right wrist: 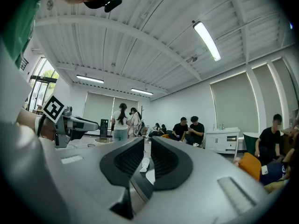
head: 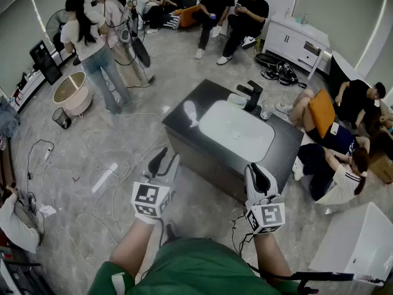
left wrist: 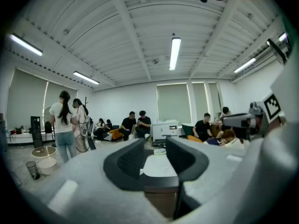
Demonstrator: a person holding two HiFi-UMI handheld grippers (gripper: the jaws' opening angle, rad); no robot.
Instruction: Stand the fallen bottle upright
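Note:
A white bottle (head: 191,112) lies on its side on the left part of a dark counter (head: 184,131), beside a white sink basin (head: 236,131). Both grippers hang in front of the counter, short of it and touching nothing. My left gripper (head: 167,160) is open and empty; in the left gripper view its jaws (left wrist: 155,143) frame the basin (left wrist: 159,164). My right gripper (head: 256,172) is shut on nothing. Through the thin slit between its jaws (right wrist: 147,143), the right gripper view shows the fallen bottle (right wrist: 144,164) far ahead.
A black faucet (head: 252,95) stands at the counter's back edge, with a small clear container (head: 265,111) next to it. People sit on the floor right of the counter (head: 334,158) and others stand at the far left (head: 92,48). Cables (head: 116,183) trail across the floor.

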